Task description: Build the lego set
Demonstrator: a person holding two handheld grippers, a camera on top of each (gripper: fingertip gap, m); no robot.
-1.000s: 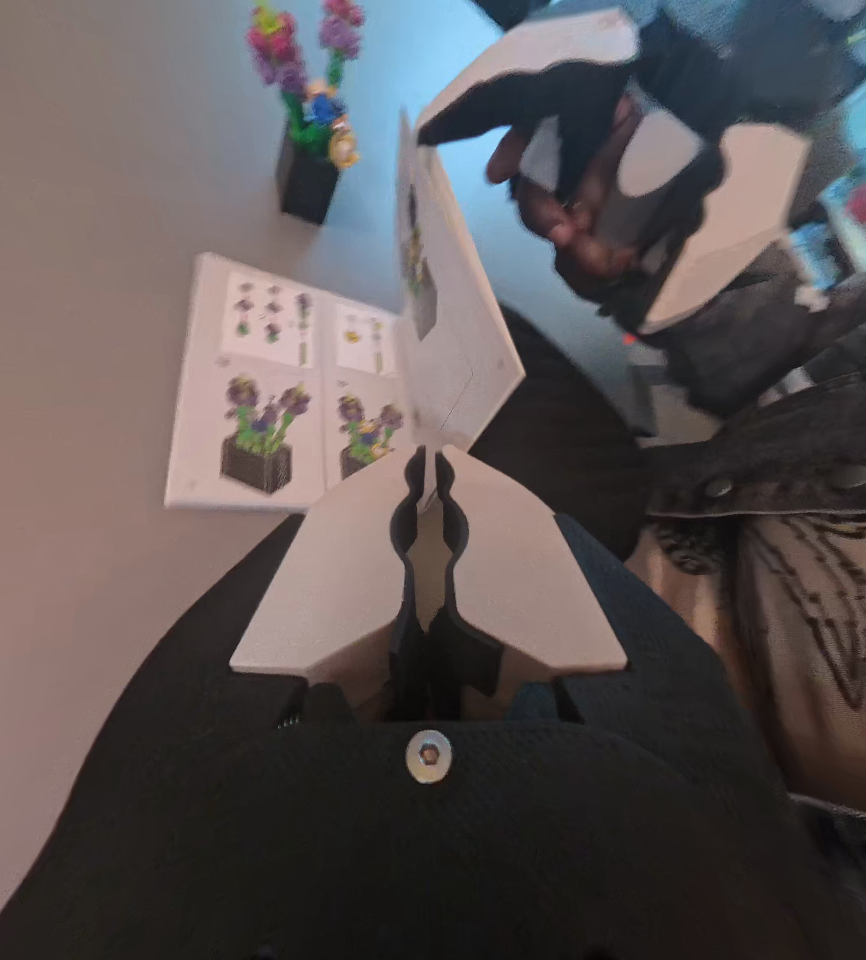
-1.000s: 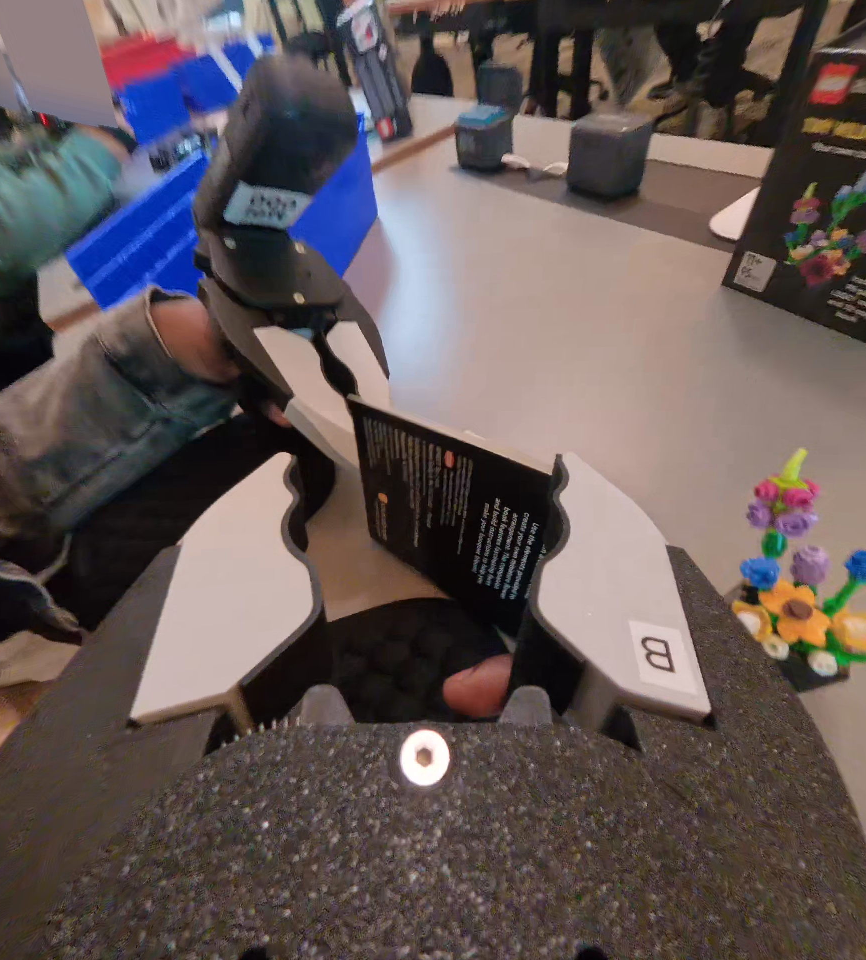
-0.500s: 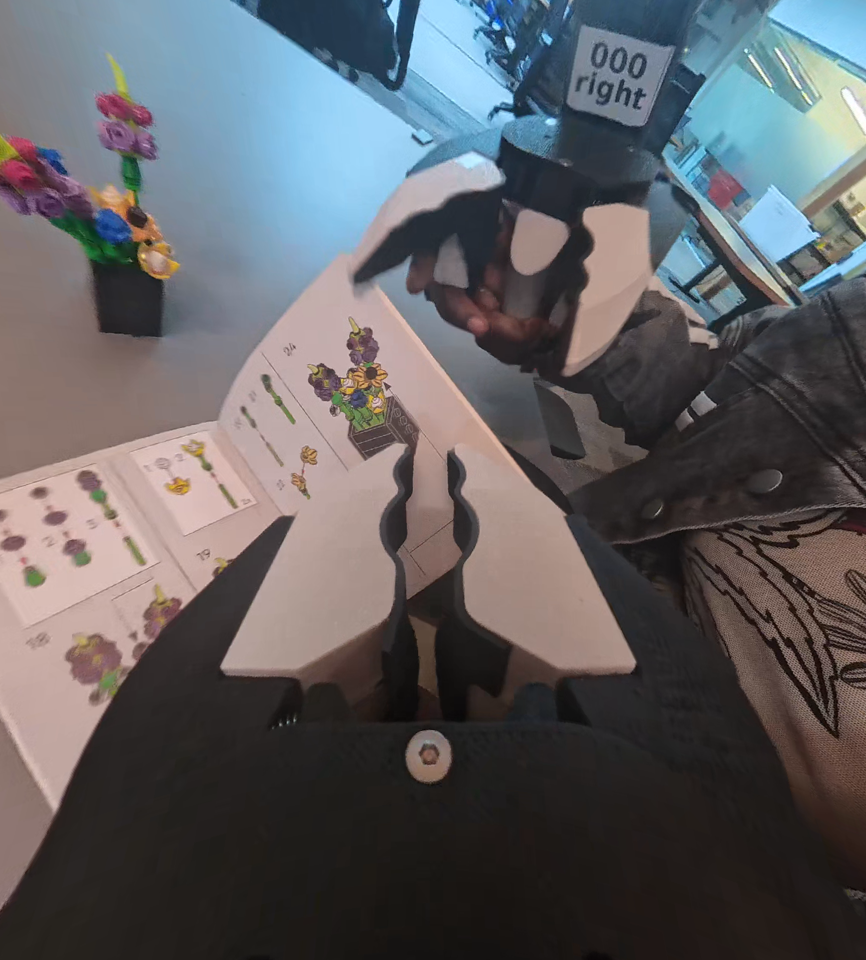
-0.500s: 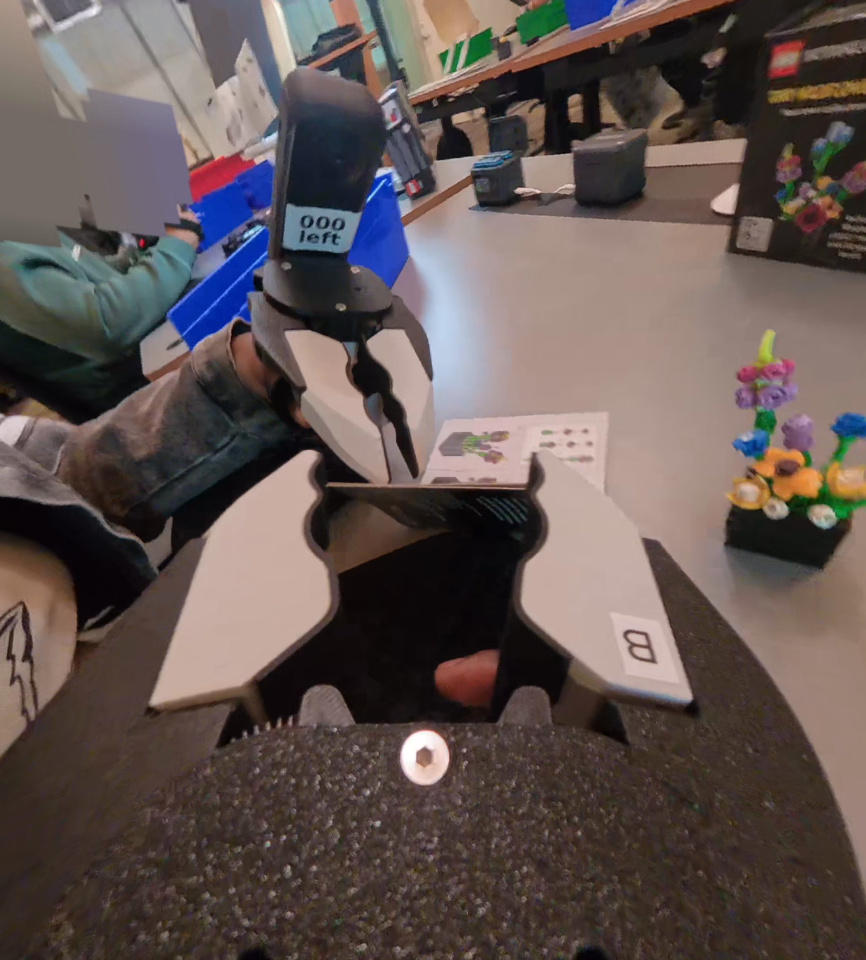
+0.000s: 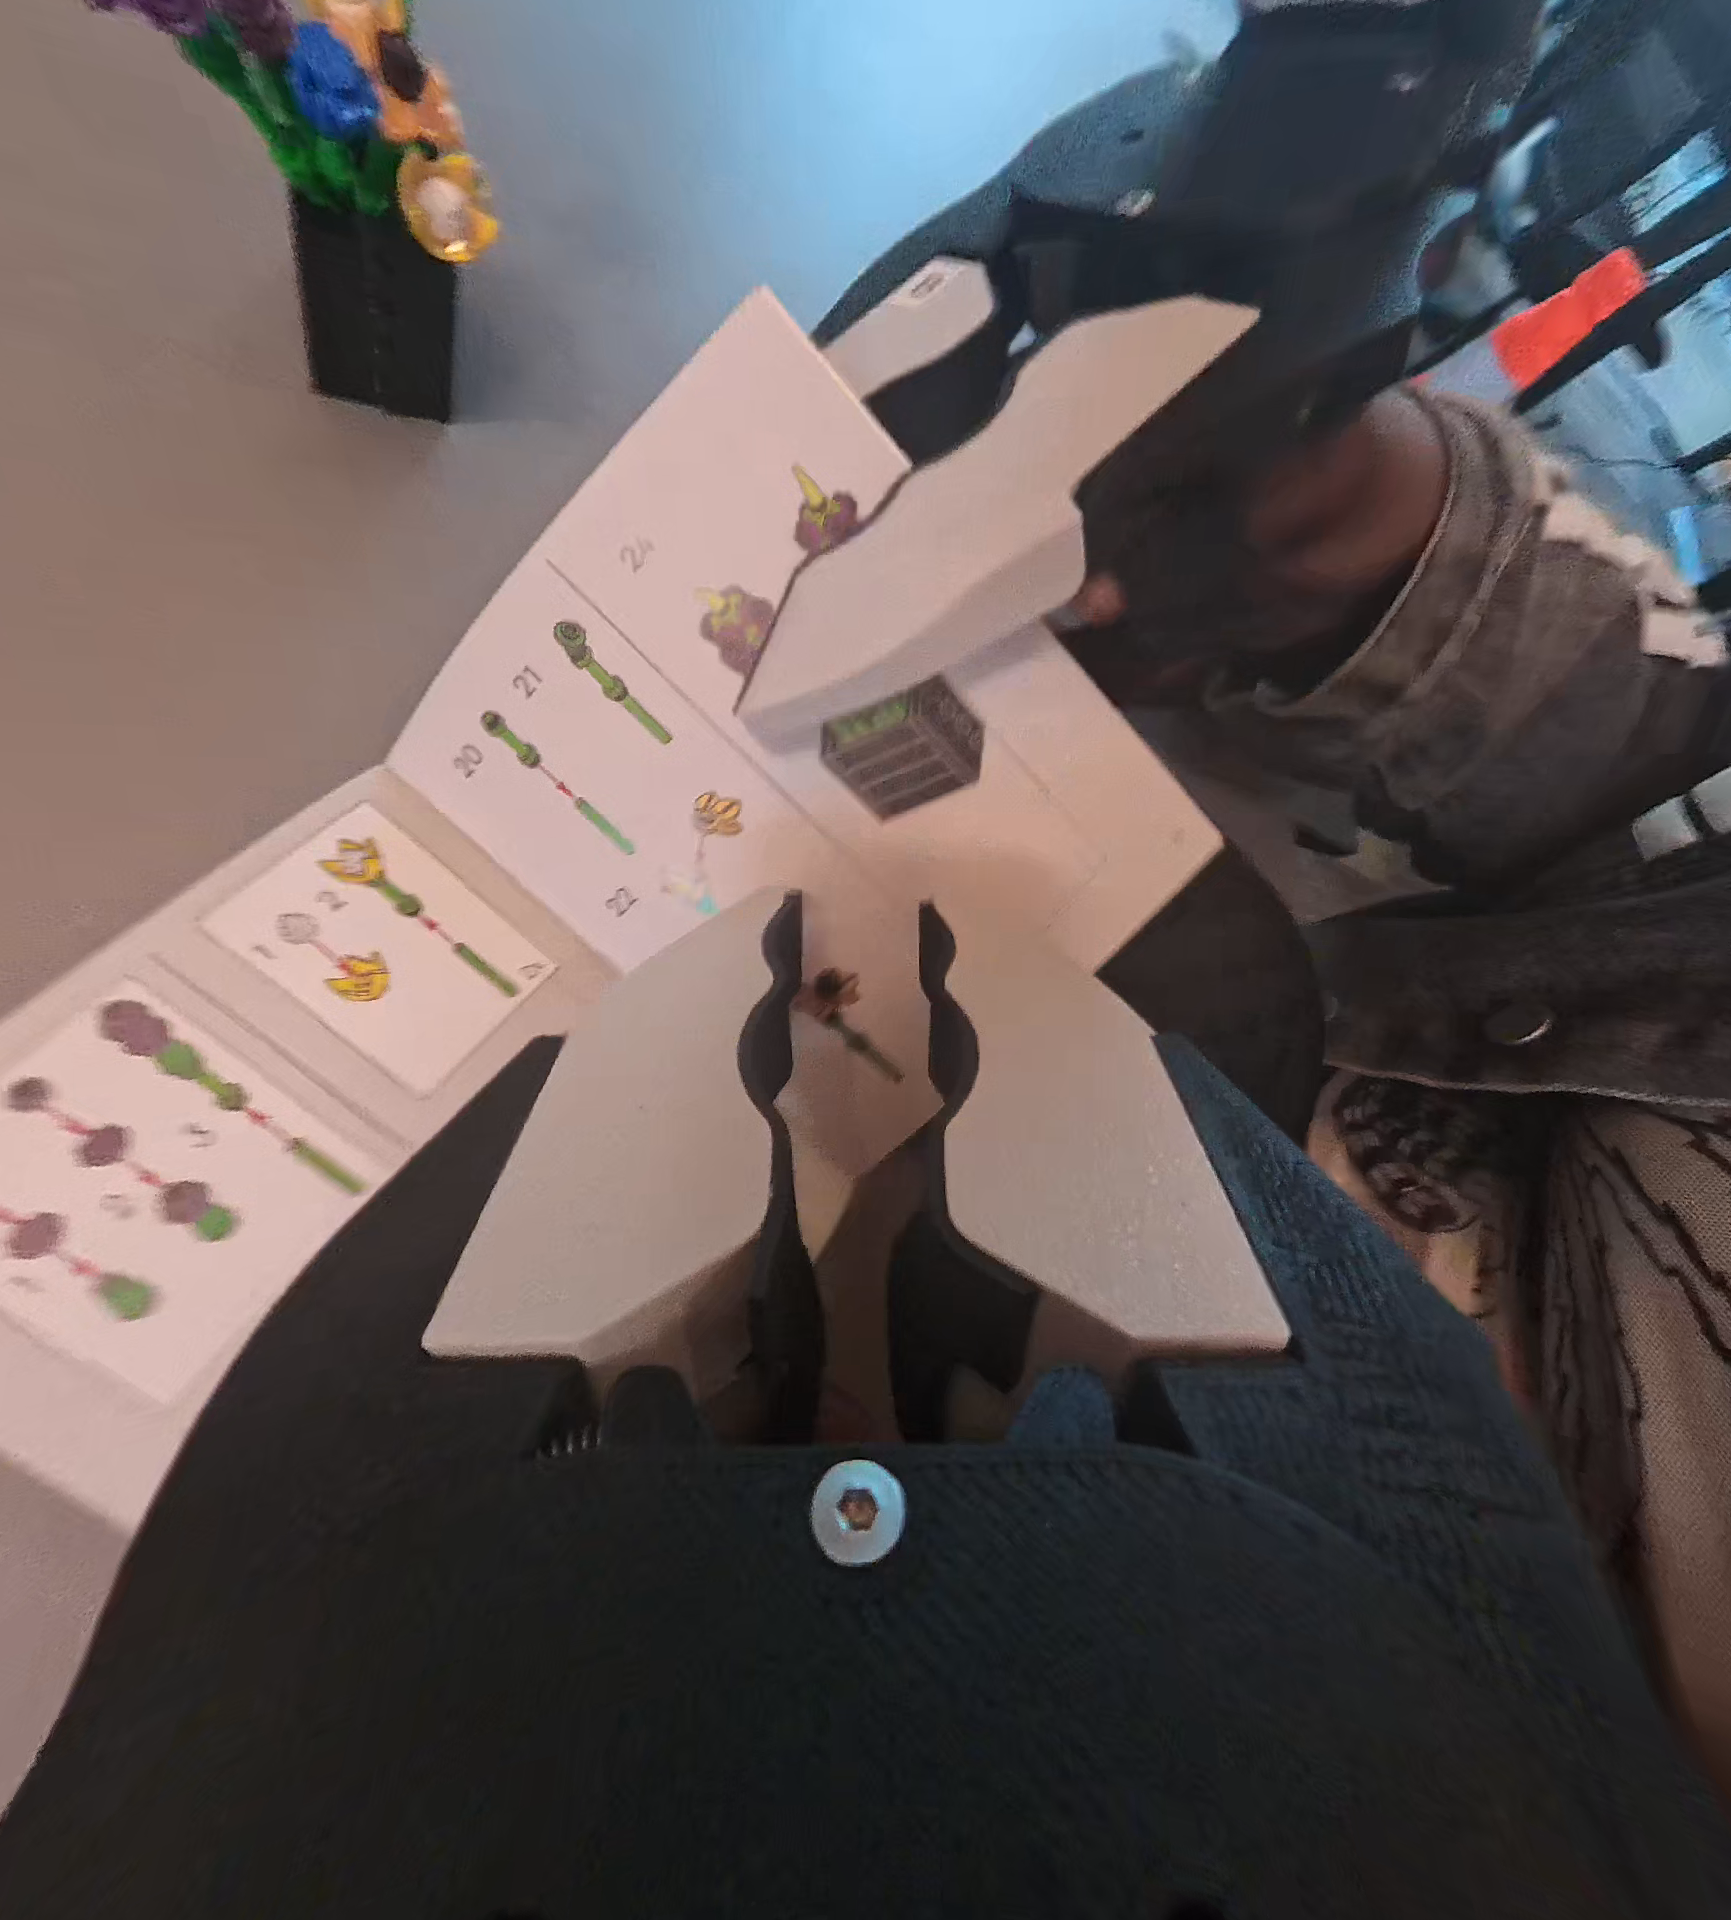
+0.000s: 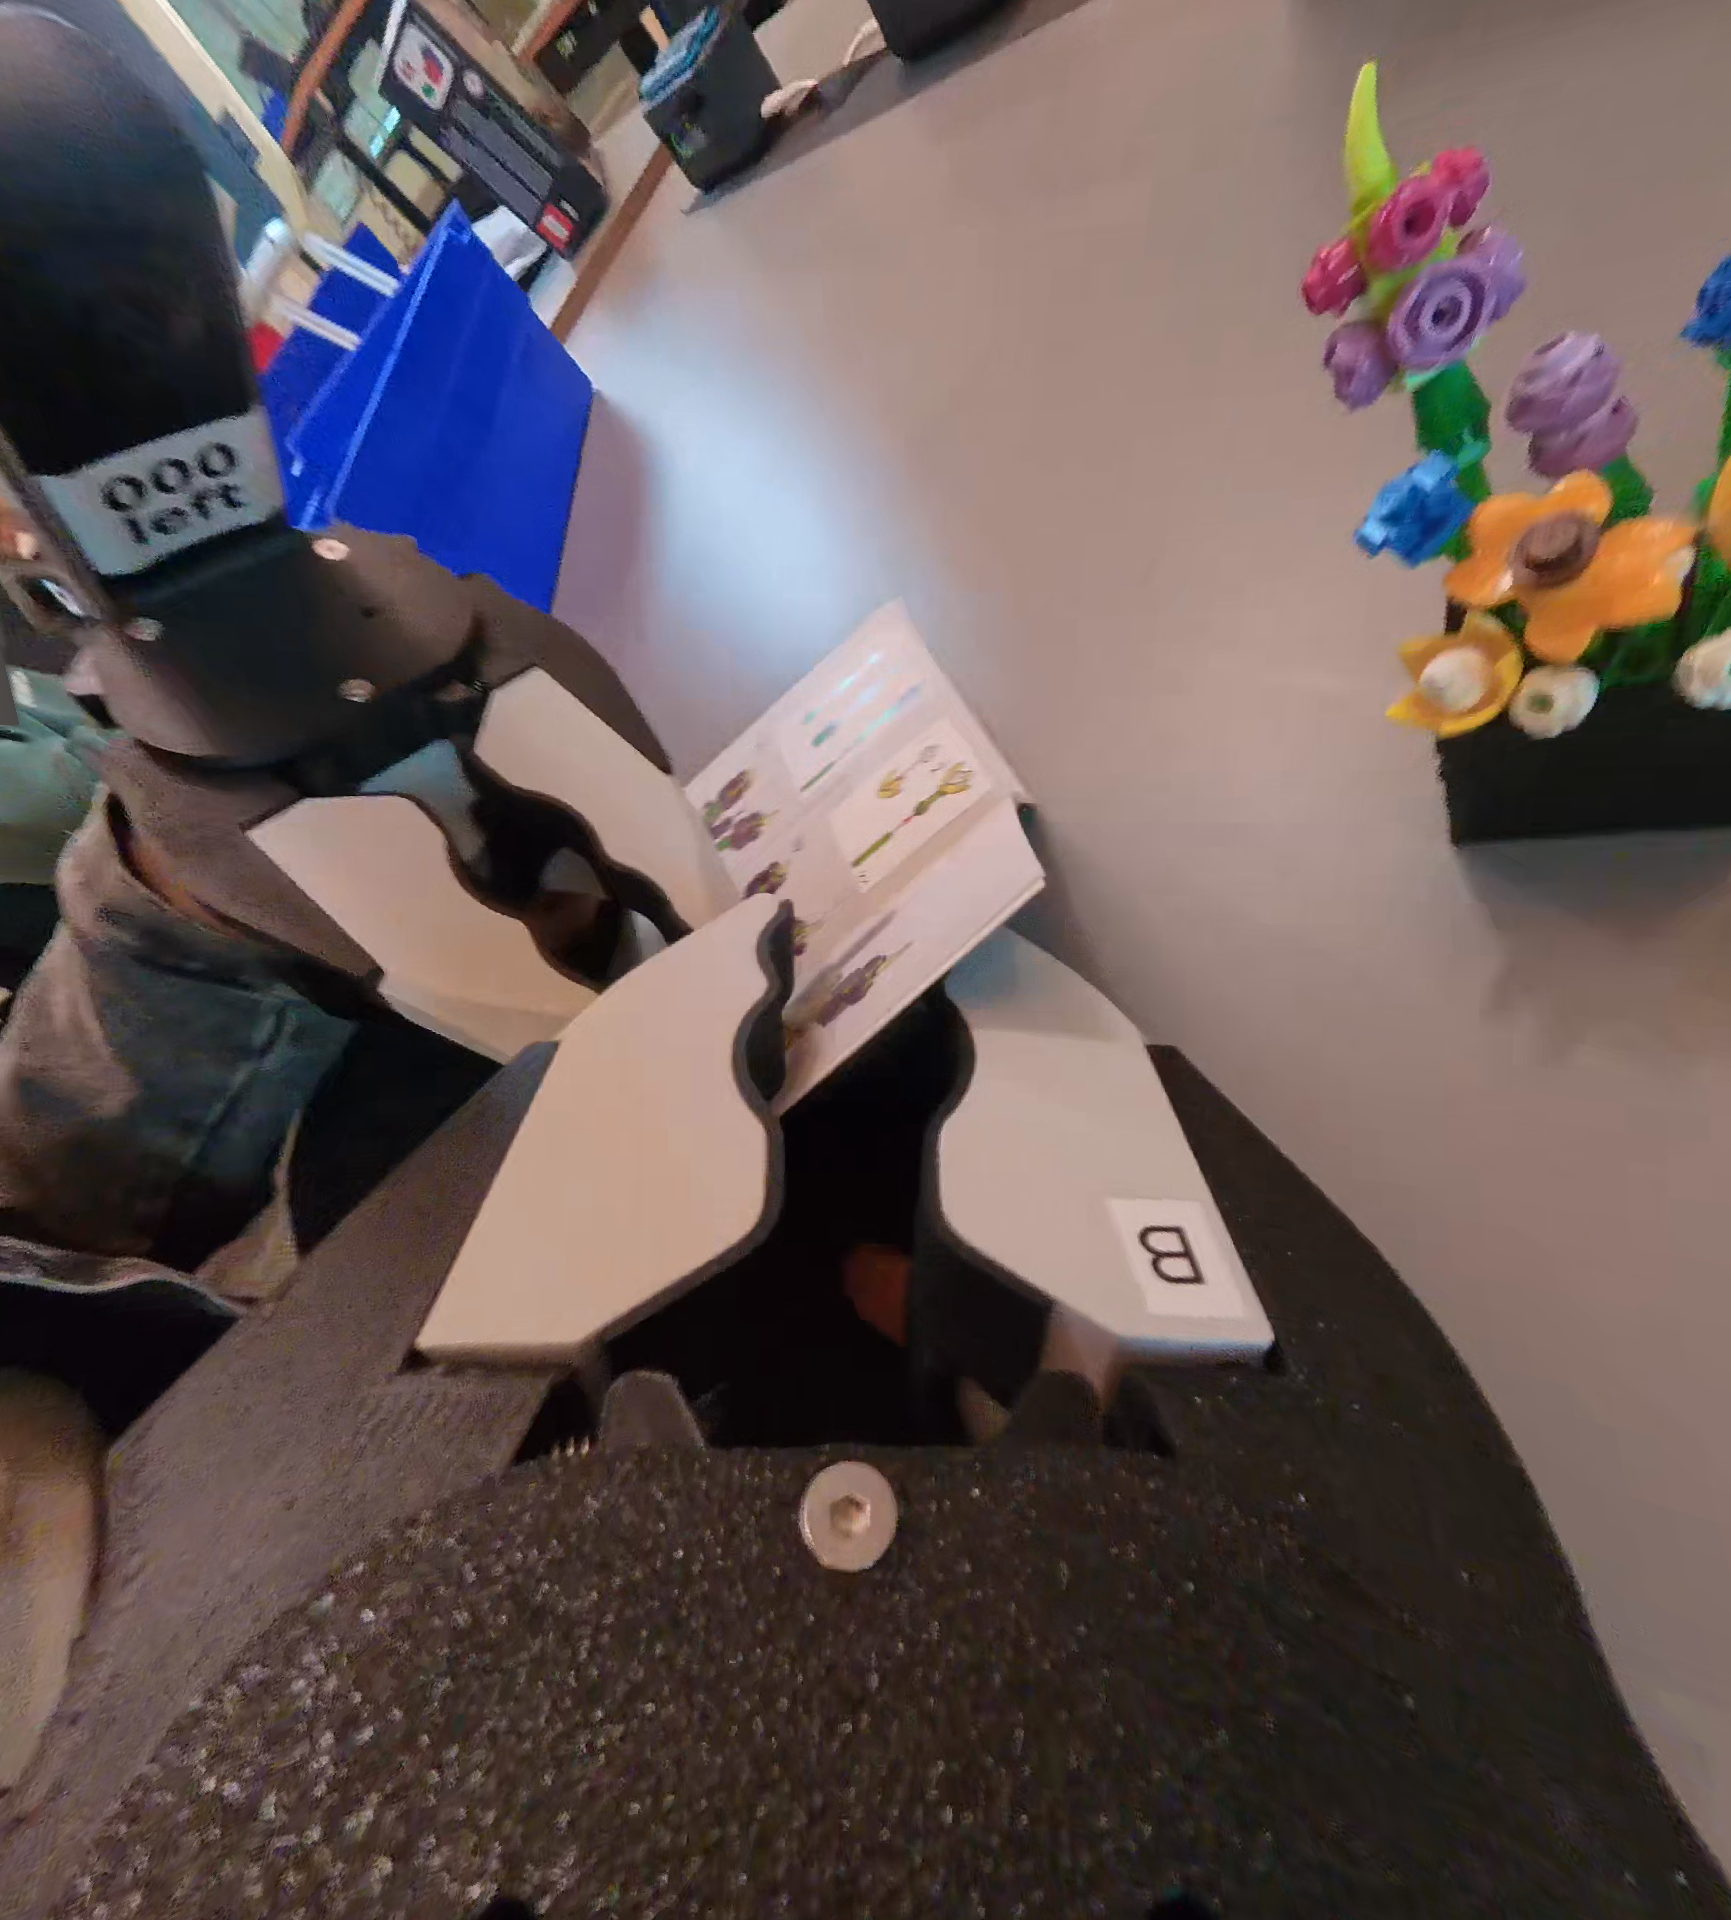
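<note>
You held both grippers, left and right, spread astride the instruction booklet, apparently flattening its last page.

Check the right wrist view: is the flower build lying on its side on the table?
No, the flower build stands upright on its black base on the grey table, stems pointing up.

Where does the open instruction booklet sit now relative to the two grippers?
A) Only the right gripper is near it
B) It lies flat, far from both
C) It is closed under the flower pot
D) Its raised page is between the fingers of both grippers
D: the instruction booklet has its raised page passing between the parted fingers of the left gripper and the right gripper.
</note>
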